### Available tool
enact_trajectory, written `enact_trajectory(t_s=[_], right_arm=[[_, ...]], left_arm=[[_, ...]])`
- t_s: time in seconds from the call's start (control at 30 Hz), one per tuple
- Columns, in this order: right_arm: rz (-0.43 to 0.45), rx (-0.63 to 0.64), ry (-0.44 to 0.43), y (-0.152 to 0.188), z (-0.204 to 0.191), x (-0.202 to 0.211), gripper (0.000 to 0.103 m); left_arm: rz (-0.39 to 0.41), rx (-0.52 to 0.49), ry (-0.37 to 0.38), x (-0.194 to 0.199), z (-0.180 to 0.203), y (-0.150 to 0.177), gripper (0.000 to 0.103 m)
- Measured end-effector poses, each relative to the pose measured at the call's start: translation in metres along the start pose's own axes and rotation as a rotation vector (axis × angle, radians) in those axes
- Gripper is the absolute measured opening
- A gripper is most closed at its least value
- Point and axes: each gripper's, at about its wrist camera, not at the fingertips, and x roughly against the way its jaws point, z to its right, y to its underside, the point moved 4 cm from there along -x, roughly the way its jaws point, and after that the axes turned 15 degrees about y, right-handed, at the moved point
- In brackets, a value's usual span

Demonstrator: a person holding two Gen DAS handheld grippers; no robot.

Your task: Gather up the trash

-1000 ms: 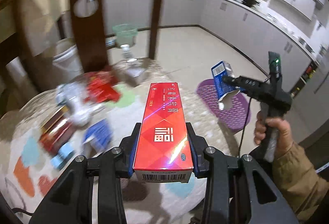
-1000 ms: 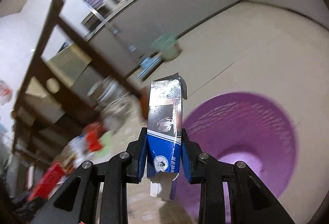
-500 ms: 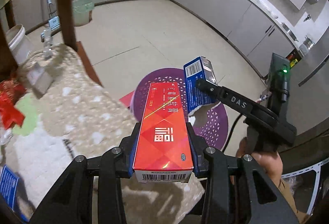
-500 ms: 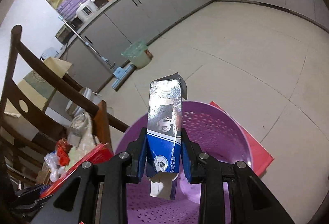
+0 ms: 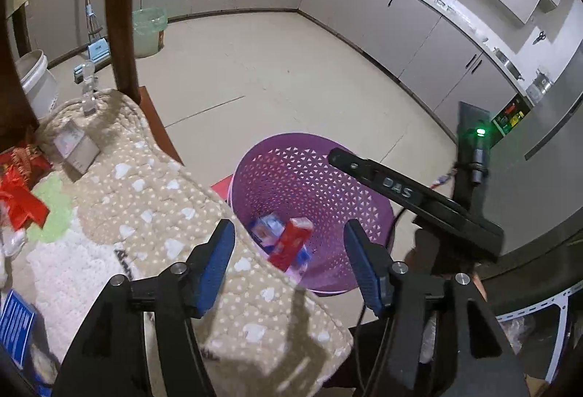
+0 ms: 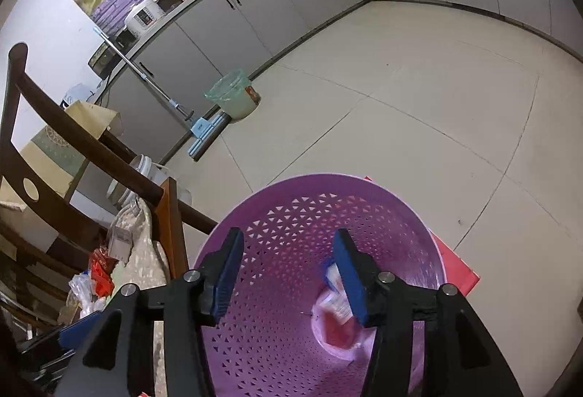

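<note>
Hovering above the purple basket, the left hand-held gripper and right hand-held gripper gaped wide and empty; red box and blue carton lay inside, apparently dropped as trash.

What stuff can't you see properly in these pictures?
- Left wrist view: the red box and blue box in the purple basket are motion-blurred; print unreadable.
- Right wrist view: the right gripper has one finger covering part of the boxes.
- Left wrist view: the blue packet is cut off by the edge.
</note>
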Motion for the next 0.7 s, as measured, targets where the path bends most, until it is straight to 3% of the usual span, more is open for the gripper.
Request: enact_trajectory(t_s=[0.23,0.43,0.57,0.7], right_arm=[[0.044,0.05,0.015,0.004,-0.018,0.005,0.06],[0.094,0.099,0.032,0.013,-0.039,0.015,0.064],[0.112,0.121,0.023,0.021,-0.054,0.024,0.065],[0.146,0.173,0.01,0.034,-0.079,0.035,0.069]], left_arm=[[0.053,-0.043,-0.028,0.056,0.018,0.029,0.067],[0.133,0.023,-0.086,0.132,-0.001,0.063,0.07],[0.228,0.126,-0.18,0.189,-0.041,0.093,0.077],[0.29,0.251,-0.332,0.234,-0.091,0.128,0.077]])
